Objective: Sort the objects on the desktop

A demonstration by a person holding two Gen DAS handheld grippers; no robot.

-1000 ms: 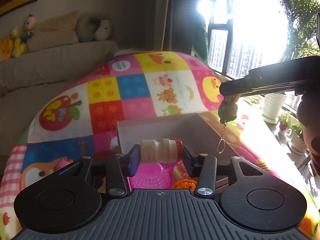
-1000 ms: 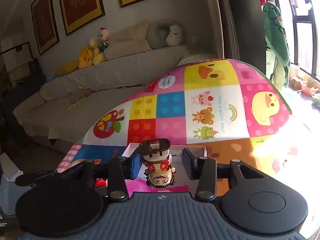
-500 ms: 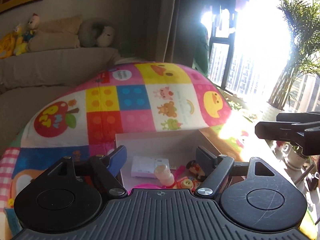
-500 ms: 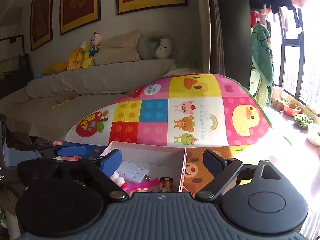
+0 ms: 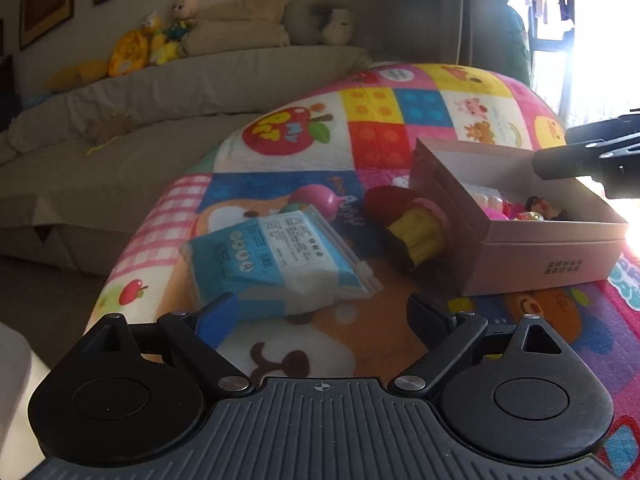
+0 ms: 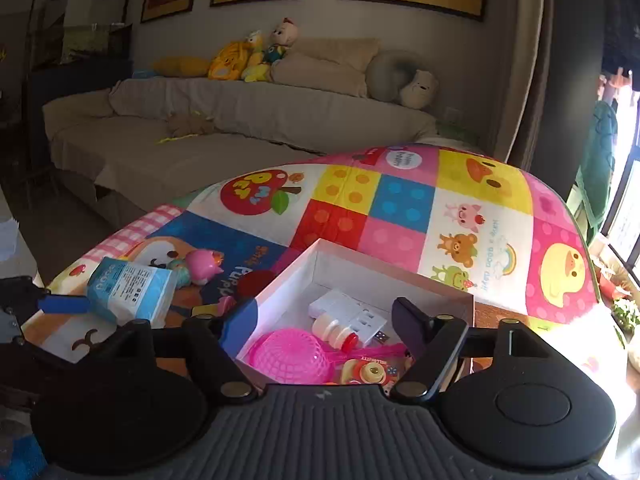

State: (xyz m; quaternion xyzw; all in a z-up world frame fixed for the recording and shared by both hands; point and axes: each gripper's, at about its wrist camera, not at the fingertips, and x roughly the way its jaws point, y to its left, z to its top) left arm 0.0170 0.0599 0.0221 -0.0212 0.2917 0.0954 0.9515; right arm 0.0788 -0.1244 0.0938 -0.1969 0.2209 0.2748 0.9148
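A cardboard box (image 5: 536,256) stands on the colourful mat; in the right wrist view its white inside (image 6: 320,280) holds a small drink bottle (image 6: 334,330), a pink mesh scoop (image 6: 290,356), a white adapter (image 6: 348,310) and a doll figure (image 5: 546,208). A blue tissue pack (image 5: 276,260) lies left of the box, with a pink toy (image 5: 316,198) and a red-and-yellow toy (image 5: 412,224) beside it. My left gripper (image 5: 320,316) is open, empty, just in front of the tissue pack. My right gripper (image 6: 324,320) is open, empty, over the box.
The mat (image 6: 400,200) covers a rounded table. A beige sofa (image 6: 240,120) with plush toys stands behind. A bright window and potted plants are at the right. The tissue pack also shows in the right wrist view (image 6: 128,288).
Both grippers opened and let the drink bottle and the doll figure go into the box. My left gripper then swung left and down to the tissue pack.
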